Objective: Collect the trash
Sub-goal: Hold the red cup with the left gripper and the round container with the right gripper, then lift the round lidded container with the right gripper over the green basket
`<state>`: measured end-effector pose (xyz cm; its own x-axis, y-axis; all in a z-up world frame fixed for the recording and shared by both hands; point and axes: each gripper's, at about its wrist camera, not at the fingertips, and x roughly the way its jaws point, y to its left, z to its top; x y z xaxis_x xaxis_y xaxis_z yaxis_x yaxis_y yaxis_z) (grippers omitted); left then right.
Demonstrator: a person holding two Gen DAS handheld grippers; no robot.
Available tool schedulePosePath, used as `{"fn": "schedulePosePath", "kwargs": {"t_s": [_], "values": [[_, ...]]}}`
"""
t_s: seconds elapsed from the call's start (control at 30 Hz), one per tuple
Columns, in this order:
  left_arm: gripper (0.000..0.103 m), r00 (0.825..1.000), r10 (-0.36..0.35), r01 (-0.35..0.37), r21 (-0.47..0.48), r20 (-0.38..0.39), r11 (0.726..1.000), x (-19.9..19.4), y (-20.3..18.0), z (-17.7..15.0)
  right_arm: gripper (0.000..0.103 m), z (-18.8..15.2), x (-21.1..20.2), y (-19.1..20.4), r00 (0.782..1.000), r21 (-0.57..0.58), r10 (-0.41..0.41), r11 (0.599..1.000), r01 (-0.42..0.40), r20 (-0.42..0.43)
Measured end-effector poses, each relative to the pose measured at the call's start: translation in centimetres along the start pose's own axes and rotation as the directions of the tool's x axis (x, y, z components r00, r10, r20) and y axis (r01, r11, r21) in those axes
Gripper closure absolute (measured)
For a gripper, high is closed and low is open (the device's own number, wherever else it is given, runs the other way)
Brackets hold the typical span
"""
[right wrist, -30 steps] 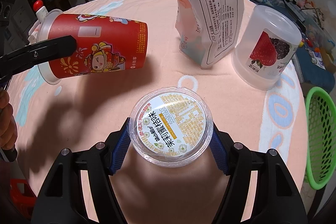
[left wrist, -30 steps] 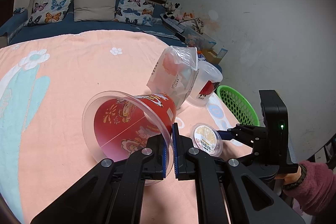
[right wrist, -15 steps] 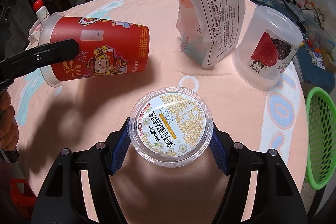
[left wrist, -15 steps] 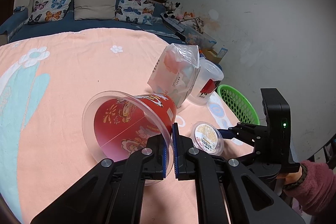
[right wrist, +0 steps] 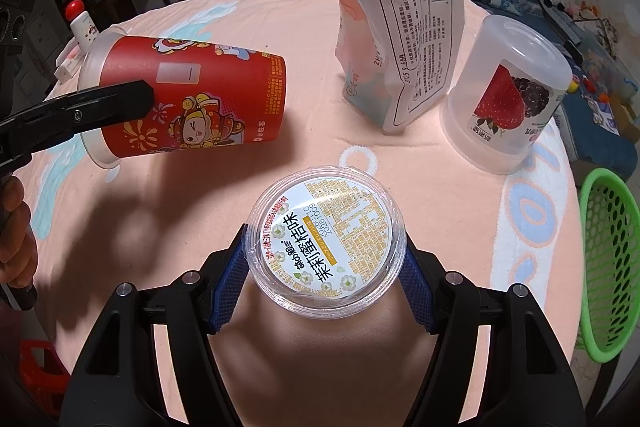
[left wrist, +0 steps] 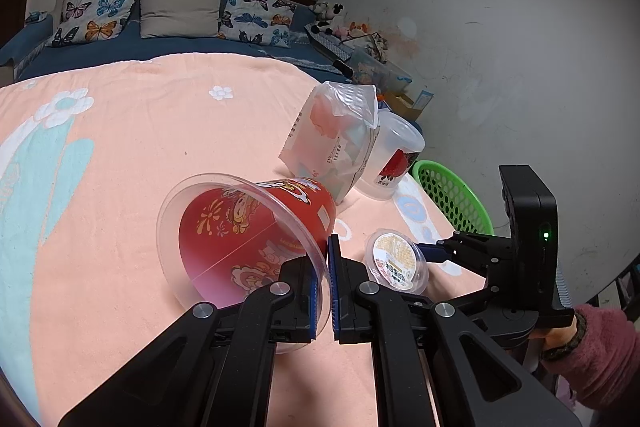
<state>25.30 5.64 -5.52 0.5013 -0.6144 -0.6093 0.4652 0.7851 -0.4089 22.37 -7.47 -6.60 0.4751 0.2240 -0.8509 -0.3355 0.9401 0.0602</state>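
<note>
A red printed cup [left wrist: 256, 227] with a clear lid lies tilted on its side over the peach tablecloth [left wrist: 120, 167]. My left gripper [left wrist: 325, 267] is shut on the lid's rim. In the right wrist view the cup [right wrist: 208, 99] hangs at the left above its shadow, with the left gripper [right wrist: 132, 99] clamped on it. My right gripper [right wrist: 324, 267] is shut on a small round clear tub [right wrist: 326, 239] with a yellow and white label, its blue pads [right wrist: 234, 271] pressing both sides. The tub [left wrist: 396, 259] and right gripper [left wrist: 434, 251] also show in the left wrist view. Whether the tub rests on the cloth is unclear.
A white plastic bag [right wrist: 400, 47] stands behind the tub, next to an upturned clear container [right wrist: 508, 95] with a strawberry label. A green basket [right wrist: 608, 267] sits beyond the table's right edge. A small red-capped bottle [right wrist: 80, 23] is at the far left. A sofa lies beyond.
</note>
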Motion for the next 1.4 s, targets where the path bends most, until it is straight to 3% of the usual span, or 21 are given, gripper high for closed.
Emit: {"fn": "schedulePosePath", "kwargs": {"t_s": [0.87,1.4], "values": [[0.098,1.000,-0.005,0.005,0.007,0.004,1.000,0.0,-0.5,-0.1,0.035,-0.2,-0.4,-0.1,1.000,0.003,-0.020,1.000,0.019,0.011],[0.098,0.999,-0.043,0.042,0.041,0.014,0.998,-0.8,-2.6,-0.2,0.035,-1.8,-3.4,-4.5,0.996,0.063,-0.074,0.996,0.070,0.050]]}}
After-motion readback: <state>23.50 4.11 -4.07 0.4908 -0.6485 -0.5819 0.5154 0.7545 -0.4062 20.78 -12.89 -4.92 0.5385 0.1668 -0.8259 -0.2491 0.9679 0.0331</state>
